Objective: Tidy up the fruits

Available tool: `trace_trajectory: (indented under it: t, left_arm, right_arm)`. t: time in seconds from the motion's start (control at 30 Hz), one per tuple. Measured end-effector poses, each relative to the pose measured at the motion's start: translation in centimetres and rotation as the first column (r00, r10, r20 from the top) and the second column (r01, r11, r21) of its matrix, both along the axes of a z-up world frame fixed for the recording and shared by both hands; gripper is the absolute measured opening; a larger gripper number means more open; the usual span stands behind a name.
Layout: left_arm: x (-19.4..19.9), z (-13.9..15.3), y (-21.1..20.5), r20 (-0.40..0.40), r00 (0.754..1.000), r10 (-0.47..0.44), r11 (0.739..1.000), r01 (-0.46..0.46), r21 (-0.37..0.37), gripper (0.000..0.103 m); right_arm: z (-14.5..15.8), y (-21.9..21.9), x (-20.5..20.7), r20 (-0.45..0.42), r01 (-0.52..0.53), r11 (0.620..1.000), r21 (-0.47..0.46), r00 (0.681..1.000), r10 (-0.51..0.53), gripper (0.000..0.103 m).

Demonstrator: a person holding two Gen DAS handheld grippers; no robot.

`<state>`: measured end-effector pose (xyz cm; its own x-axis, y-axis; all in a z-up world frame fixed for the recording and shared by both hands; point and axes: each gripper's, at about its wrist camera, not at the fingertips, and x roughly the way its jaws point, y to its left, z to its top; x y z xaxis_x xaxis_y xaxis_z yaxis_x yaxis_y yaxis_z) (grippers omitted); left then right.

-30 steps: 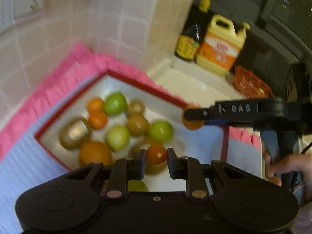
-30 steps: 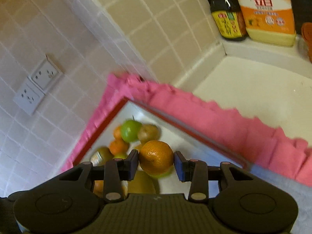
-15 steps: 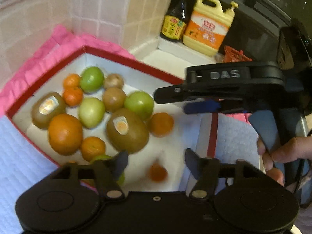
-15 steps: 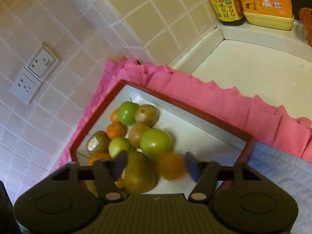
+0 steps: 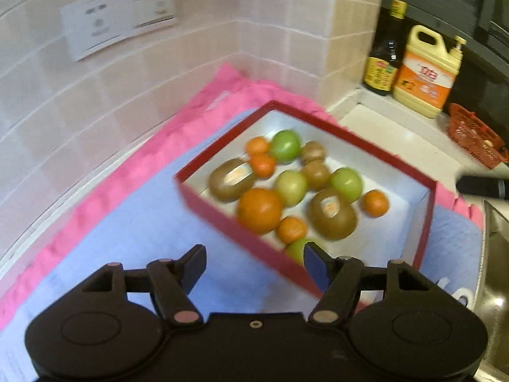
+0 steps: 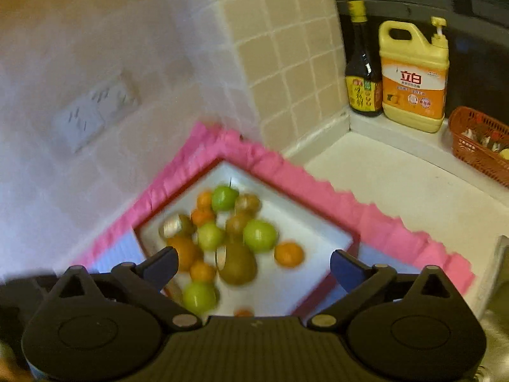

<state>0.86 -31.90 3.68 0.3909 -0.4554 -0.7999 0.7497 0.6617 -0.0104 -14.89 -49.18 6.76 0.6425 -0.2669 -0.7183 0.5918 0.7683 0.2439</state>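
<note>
A red-rimmed white box (image 5: 222, 213) on a pink and blue mat holds several fruits: a big orange (image 5: 259, 210), two stickered kiwis (image 5: 332, 218), green fruits (image 5: 346, 183) and small mandarins (image 5: 375, 203). My left gripper (image 5: 253, 253) hovers over the box's near rim. Its jaws are opening and nothing is between them. In the right wrist view the box (image 6: 305, 229) lies below my right gripper (image 6: 254, 255). Those jaws are opening too, wide and empty, above a mandarin (image 6: 289, 254) and a green fruit (image 6: 259, 235). Both views are blurred.
A dark sauce bottle (image 5: 383, 63) and a yellow detergent jug (image 5: 423, 76) stand in the tiled corner, with an orange basket (image 5: 474, 137) beside them. A wall socket (image 5: 121, 16) is on the left wall. A steel sink edge (image 5: 496, 254) runs along the right.
Both grippers let go of the small oranges they held, which now lie in the box. Both sets of jaws opened wide, and both grippers pulled back and up from the box.
</note>
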Motion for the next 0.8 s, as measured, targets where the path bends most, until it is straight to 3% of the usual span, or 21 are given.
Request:
trace_trajectory:
  t: [0.1, 0.4, 0.8]
  left_arm:
    - [-0.6, -0.6, 1.7, -0.003, 0.999, 0.044, 0.999, -0.044, 0.009, 0.08]
    - [-3.6, -3.0, 4.1, 0.021, 0.996, 0.092, 0.995, -0.092, 0.034, 0.08]
    - [-5.5, -3.1, 5.6, 0.06, 0.993, 0.103, 0.994, -0.105, 0.033, 0.08]
  right_arm:
    - [-1.6, 3.3, -0.2, -0.083, -0.031, 0.999, -0.018, 0.996, 0.03, 0.103]
    - [-6.4, 8.5, -0.8, -0.184, -0.052, 0.999, 0.014, 0.982, 0.054, 0.103]
    - [-8.0, 9.5, -1.6, -0.204, -0.041, 0.998, 0.053, 0.978, 0.051, 0.103]
